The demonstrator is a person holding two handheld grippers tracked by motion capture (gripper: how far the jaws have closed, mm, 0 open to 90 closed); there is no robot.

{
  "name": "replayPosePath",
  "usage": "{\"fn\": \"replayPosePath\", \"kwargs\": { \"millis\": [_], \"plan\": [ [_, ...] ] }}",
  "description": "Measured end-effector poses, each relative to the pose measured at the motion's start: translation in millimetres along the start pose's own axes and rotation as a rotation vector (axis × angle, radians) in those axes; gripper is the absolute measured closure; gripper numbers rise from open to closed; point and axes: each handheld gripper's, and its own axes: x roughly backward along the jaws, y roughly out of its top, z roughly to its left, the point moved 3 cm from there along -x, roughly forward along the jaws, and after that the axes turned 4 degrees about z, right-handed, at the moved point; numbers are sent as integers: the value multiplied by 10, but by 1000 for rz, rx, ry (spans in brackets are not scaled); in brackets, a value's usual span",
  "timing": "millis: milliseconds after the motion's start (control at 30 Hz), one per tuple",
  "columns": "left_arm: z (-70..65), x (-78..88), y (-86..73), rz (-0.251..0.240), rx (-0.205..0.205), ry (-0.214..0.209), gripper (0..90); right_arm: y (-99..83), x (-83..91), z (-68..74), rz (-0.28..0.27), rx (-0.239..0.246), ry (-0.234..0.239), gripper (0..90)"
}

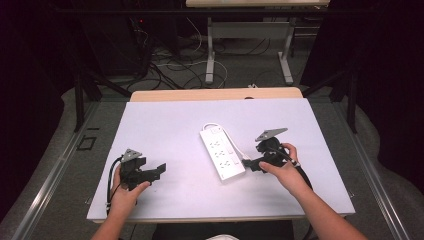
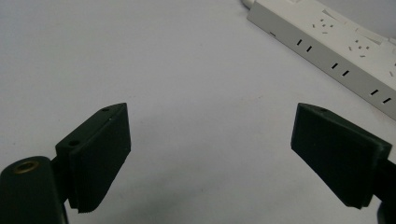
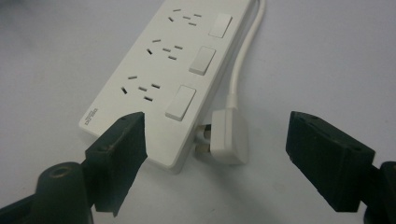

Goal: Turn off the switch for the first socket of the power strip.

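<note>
On the white counter (image 1: 165,125) the white power strip (image 1: 222,151) lies near the middle, its plug (image 3: 229,135) just beside its near end between the spread jaws of the right claw (image 1: 248,163), while the left claw (image 1: 159,171), also spread, rests well apart.

Open bench on the left, one white strip and its plug crowding the right.

The bench (image 1: 165,125) lies bare across its far half and all round the left gripper (image 1: 159,171), whose jaws stand wide with nothing between them, so a pass along the front or left meets nothing. The power strip (image 1: 221,151) lies slantwise at mid-bench, well apart from that gripper. On its right the cord (image 3: 243,51) runs along its edge and the plug (image 3: 229,135) lies just beside the near corner. The right gripper (image 1: 248,163) is just beside that corner with jaws spread; the plug lies ahead of the gap.
</note>
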Motion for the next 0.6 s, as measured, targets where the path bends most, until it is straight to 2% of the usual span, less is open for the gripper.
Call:
{"fn": "replayPosePath", "kwargs": {
  "millis": [300,600],
  "plan": [
    [3,-4,-4,1,3,8,123,-298,191,-128,-75,-44,-11,150],
    [6,-12,-11,2,9,13,124,-615,330,-276,-77,-70,-111,36]
  ]
}}
